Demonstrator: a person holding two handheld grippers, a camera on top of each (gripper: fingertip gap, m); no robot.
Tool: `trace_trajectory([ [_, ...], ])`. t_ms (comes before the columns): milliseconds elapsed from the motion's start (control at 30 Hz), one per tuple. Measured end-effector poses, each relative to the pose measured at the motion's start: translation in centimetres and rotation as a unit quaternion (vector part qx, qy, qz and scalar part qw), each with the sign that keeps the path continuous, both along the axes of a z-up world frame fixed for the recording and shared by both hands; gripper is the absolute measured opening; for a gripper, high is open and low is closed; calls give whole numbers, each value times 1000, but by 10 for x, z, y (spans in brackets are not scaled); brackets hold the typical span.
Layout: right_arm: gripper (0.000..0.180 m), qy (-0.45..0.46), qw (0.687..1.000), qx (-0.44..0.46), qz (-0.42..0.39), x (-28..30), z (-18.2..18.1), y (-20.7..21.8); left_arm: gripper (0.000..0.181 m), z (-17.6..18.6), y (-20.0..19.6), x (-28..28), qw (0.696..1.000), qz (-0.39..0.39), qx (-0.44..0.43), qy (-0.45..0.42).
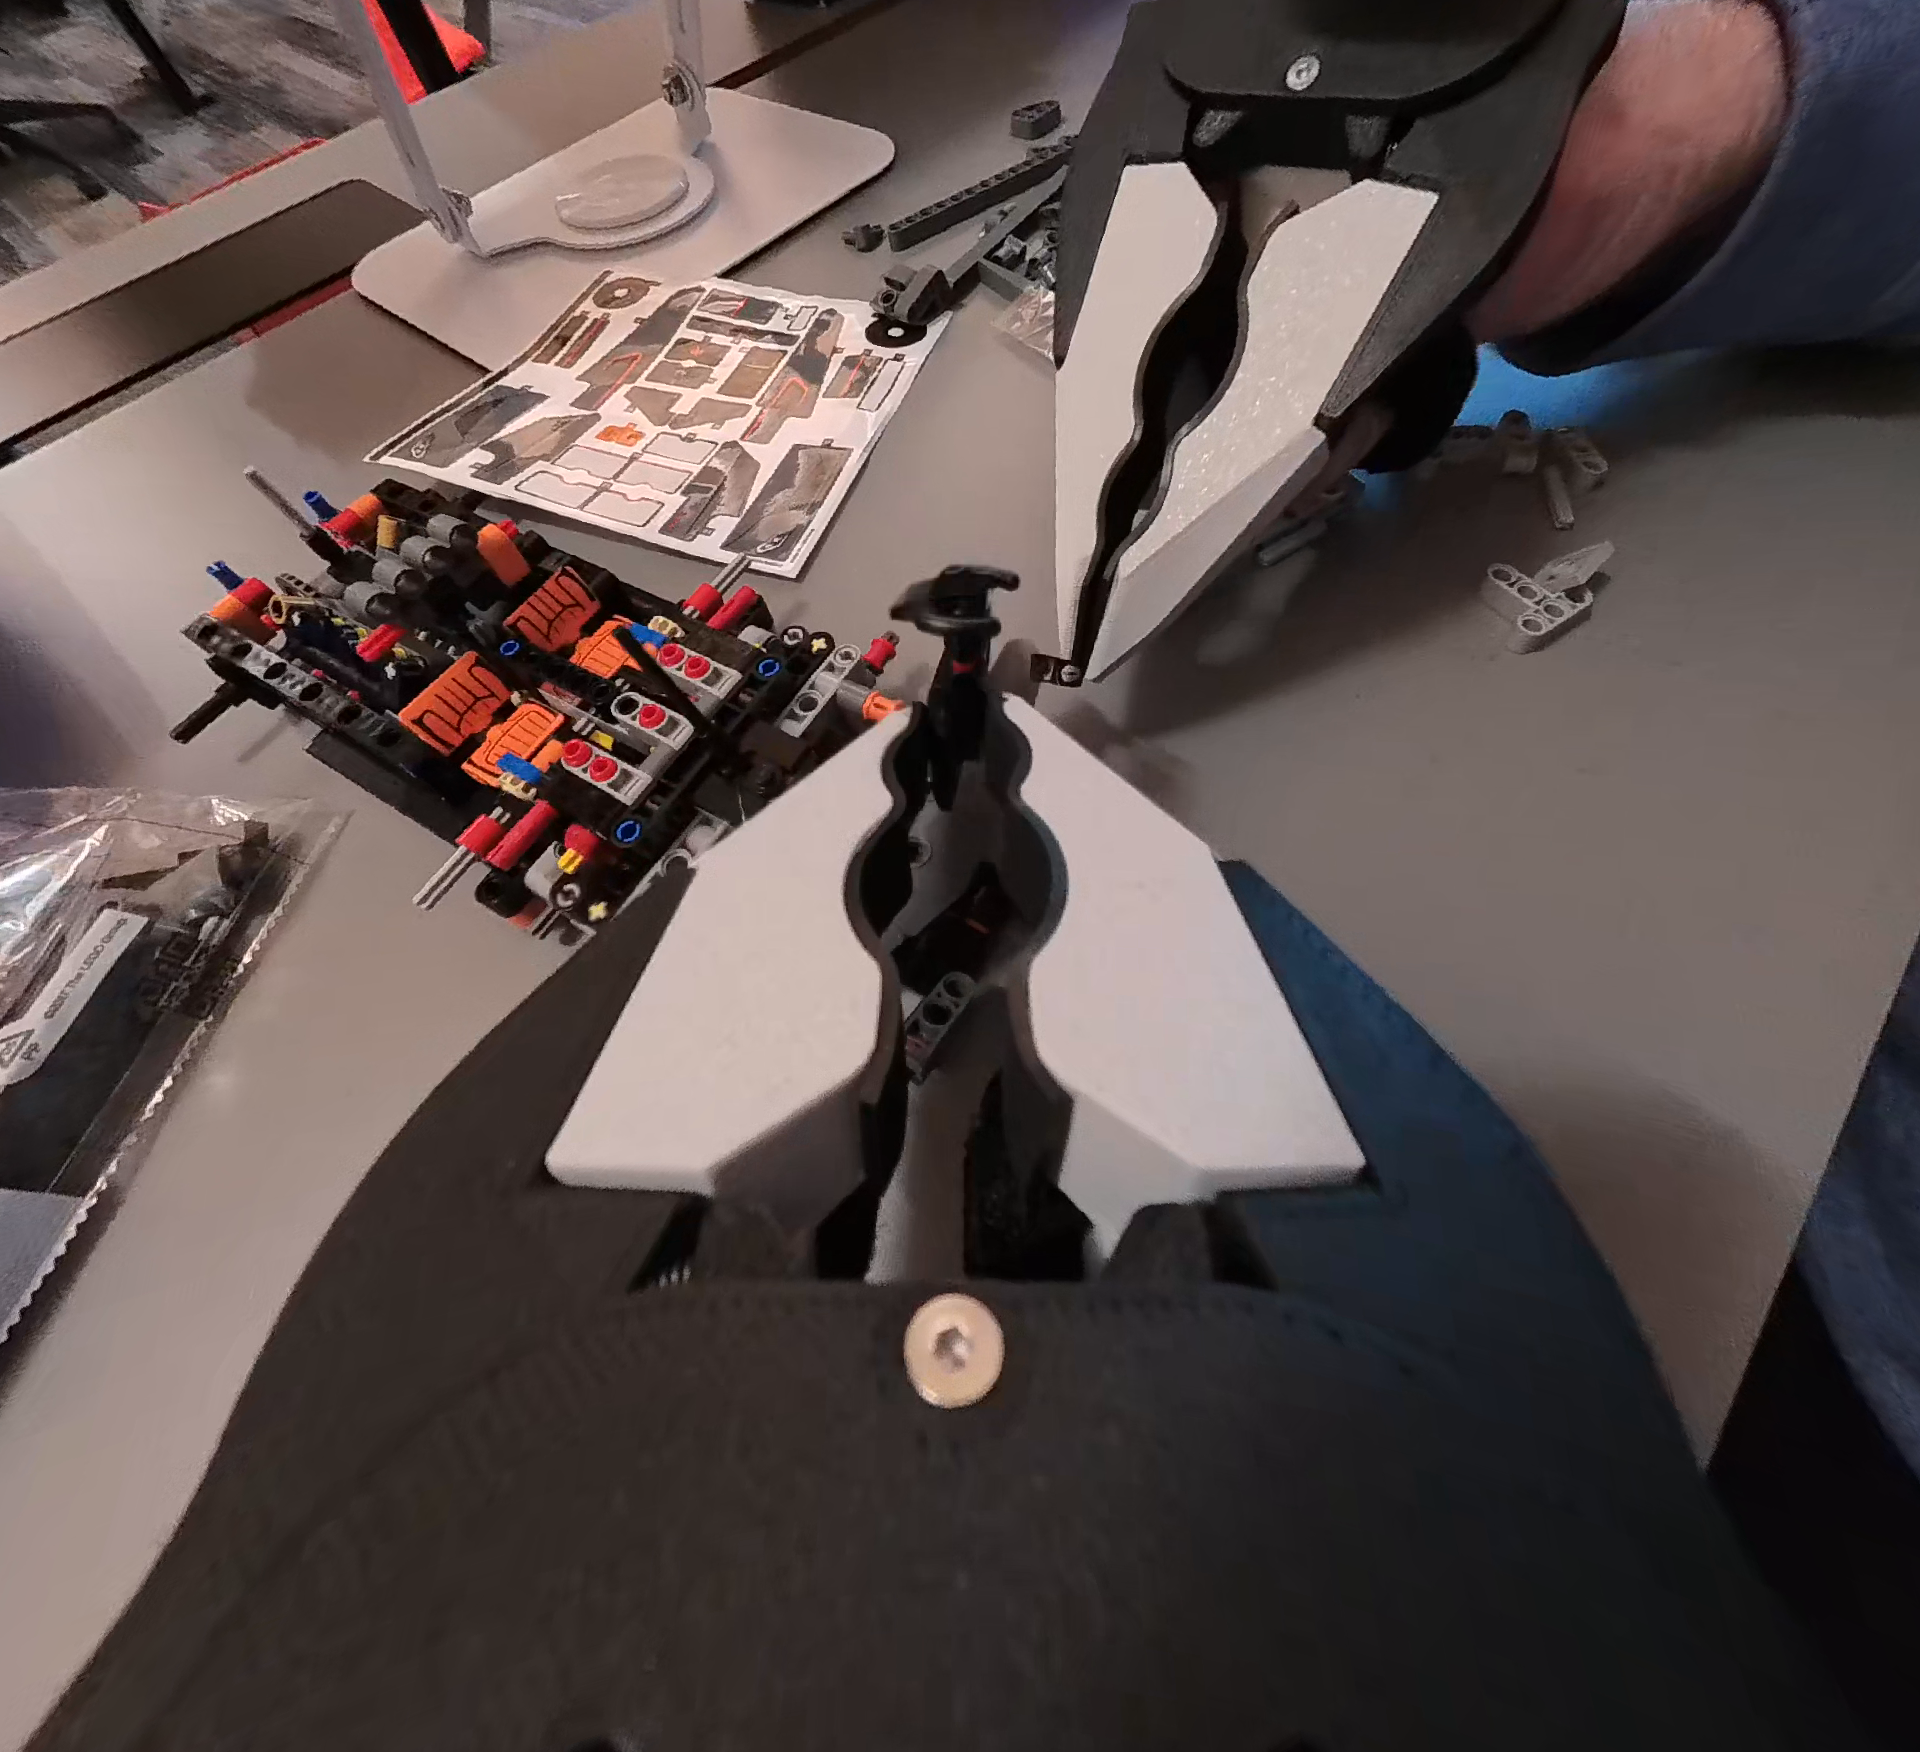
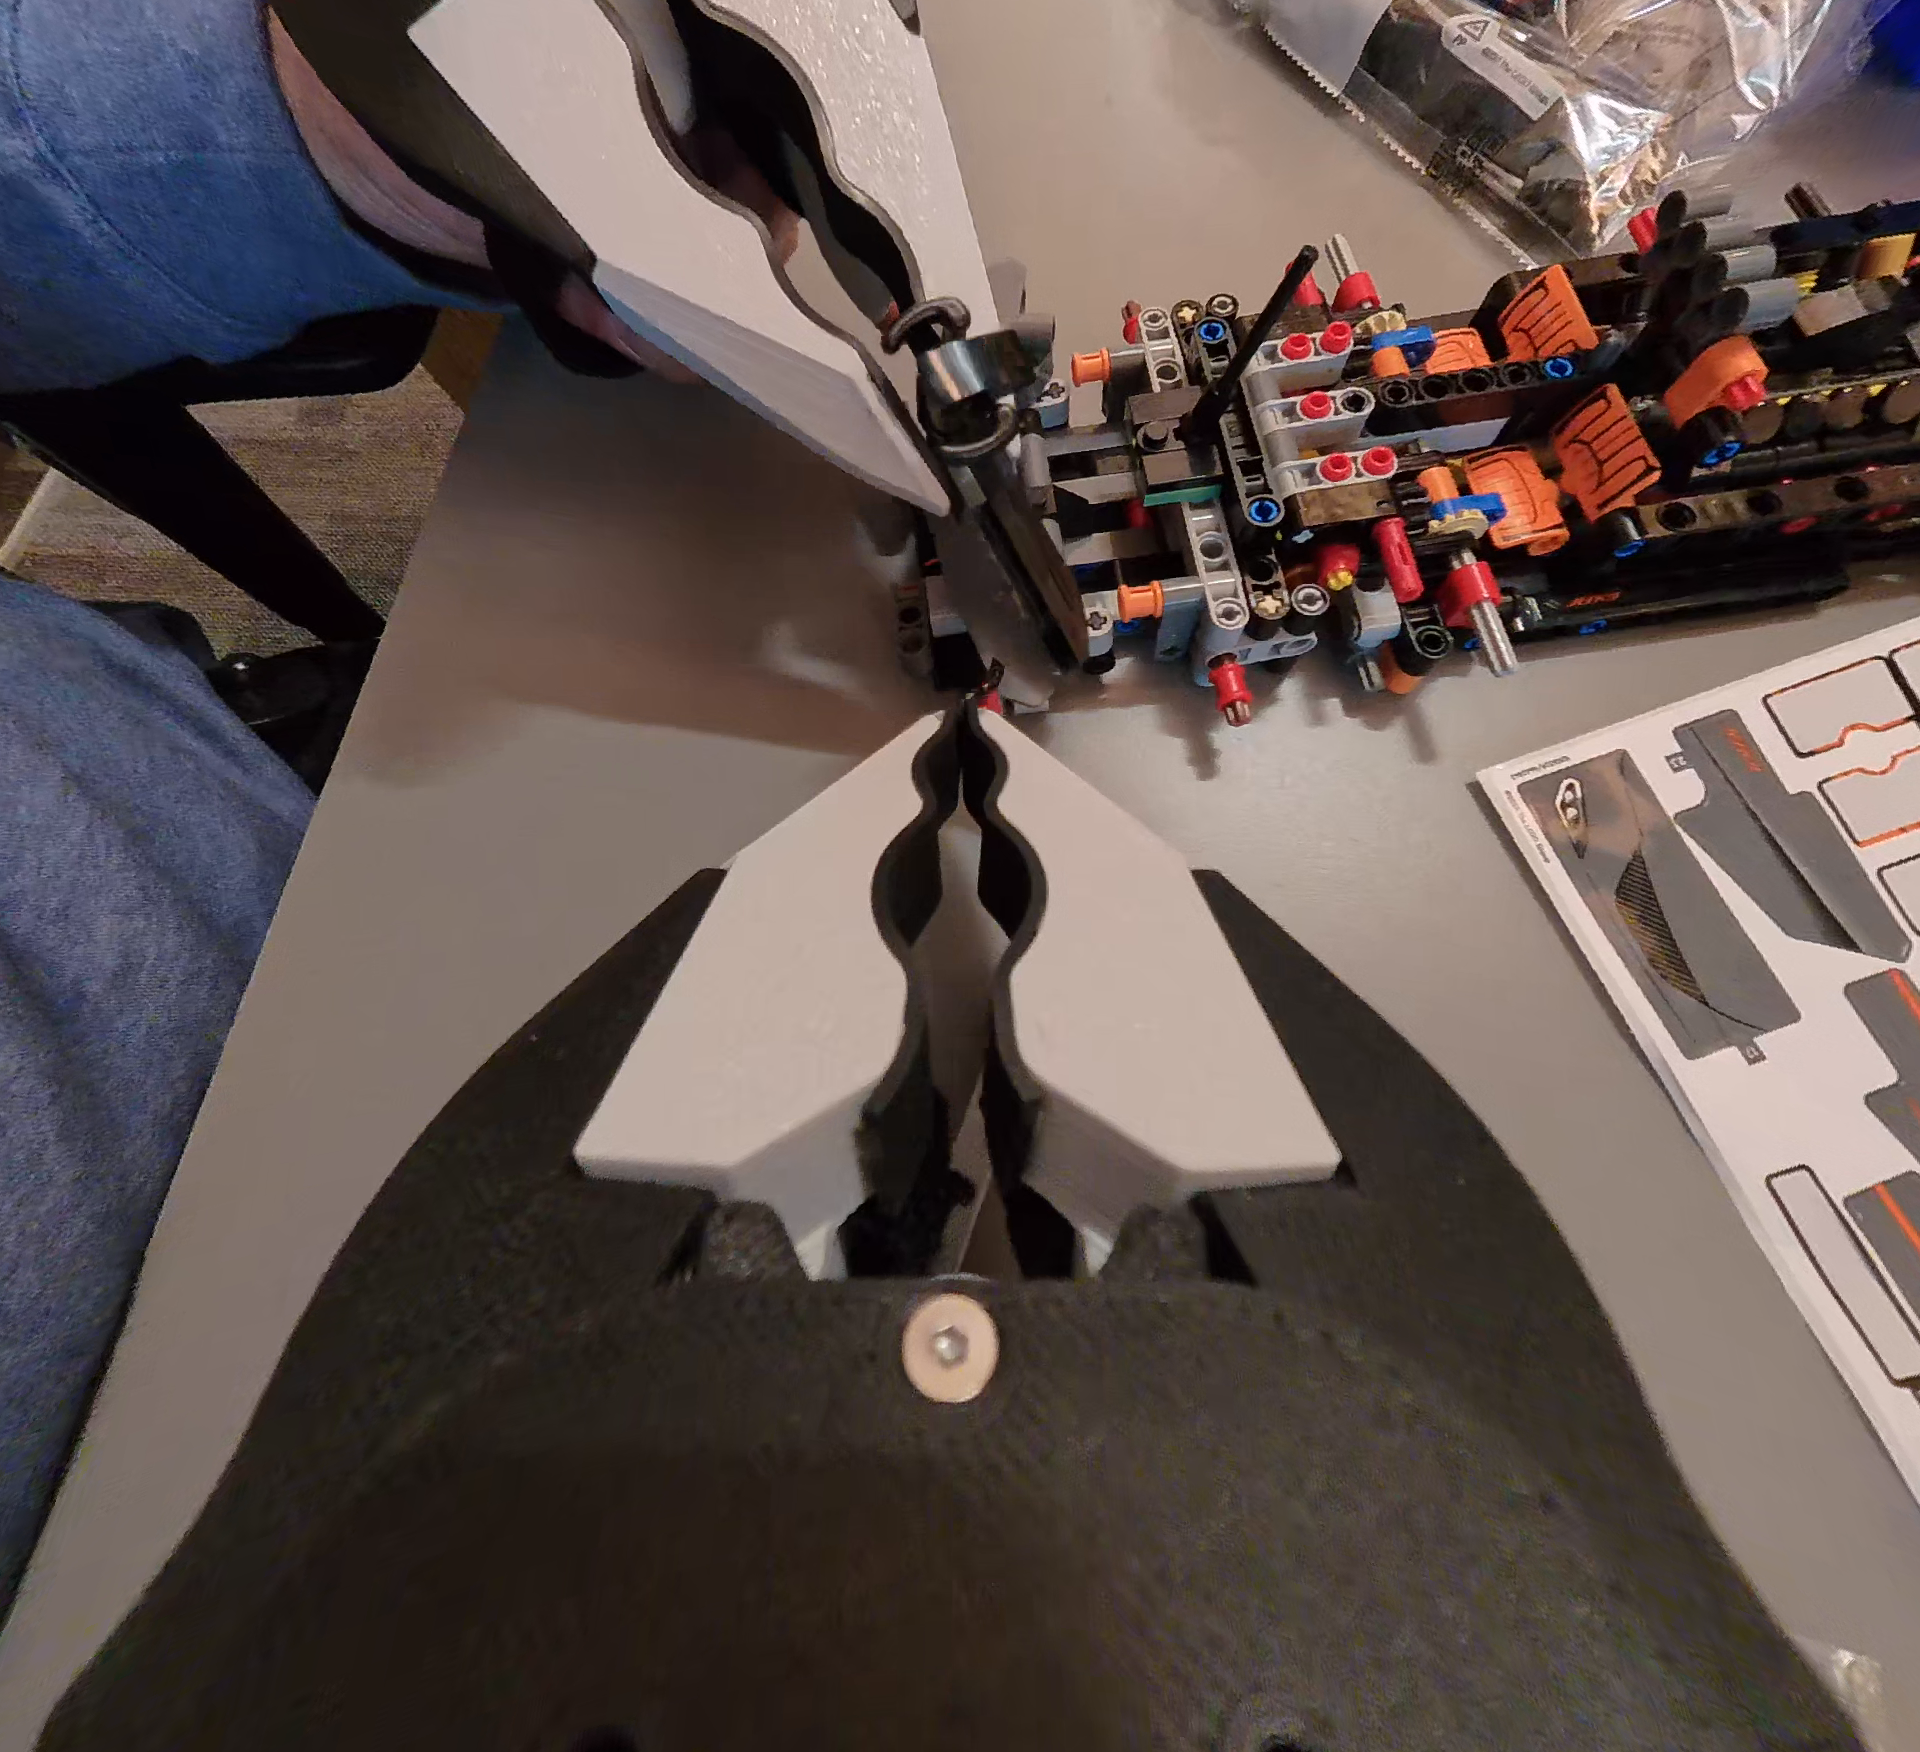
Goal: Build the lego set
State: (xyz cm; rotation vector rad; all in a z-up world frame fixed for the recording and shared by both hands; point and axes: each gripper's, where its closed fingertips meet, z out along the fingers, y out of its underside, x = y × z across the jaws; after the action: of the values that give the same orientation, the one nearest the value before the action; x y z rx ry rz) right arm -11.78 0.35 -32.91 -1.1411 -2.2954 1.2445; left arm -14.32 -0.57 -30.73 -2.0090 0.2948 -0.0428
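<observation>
My left gripper (image 1: pixel 956 715) is shut on a black lego sub-assembly (image 1: pixel 956 611) that sticks out past its tips, beside the near end of the lego chassis (image 1: pixel 499 694). The chassis is black with orange seats and red and blue pins. My right gripper (image 2: pixel 971 720) is shut on a small dark pin (image 1: pixel 1055 666). In the left wrist view the right gripper (image 1: pixel 1075 668) comes in from the upper right, with the pin just right of the sub-assembly. The right wrist view shows the left gripper's fingers (image 2: pixel 727 331) holding the sub-assembly (image 2: pixel 966 393) at the chassis (image 2: pixel 1455 476) end.
A sticker sheet (image 1: pixel 665 414) lies behind the chassis; it also shows in the right wrist view (image 2: pixel 1714 923). Bags of parts (image 1: pixel 104 954) (image 2: pixel 1507 9) lie beside the chassis. Loose grey beams (image 1: pixel 977 216) and connectors (image 1: pixel 1538 601) lie on the grey table. A stand base (image 1: pixel 623 196) sits farther back.
</observation>
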Motion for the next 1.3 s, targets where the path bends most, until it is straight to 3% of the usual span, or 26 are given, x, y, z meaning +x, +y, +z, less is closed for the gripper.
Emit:
trace_trajectory([
  [300, 0, -10, 1000, -20, -3, 2, 2, -4, 9, -6, 1, 1, 1000, 8, -10, 7],
  [467, 0, -5, 997, -73, -8, 6, 22, -6, 8, 5, 2, -6, 999, 30, 10, 27],
  [767, 0, -4, 971, -239, -20, 16, 85, -4, 8, 34, 13, 0, 980, 50, 62, 184],
  [1100, 0, -59, 940, -335, -20, 22, 100, -6, 9, 48, 17, 8, 934, 47, 75, 345],
  [1300, 0, -90, 928, -362, -18, 23, 99, -6, 9, 54, 20, 13, 913, 34, 86, 398],
])
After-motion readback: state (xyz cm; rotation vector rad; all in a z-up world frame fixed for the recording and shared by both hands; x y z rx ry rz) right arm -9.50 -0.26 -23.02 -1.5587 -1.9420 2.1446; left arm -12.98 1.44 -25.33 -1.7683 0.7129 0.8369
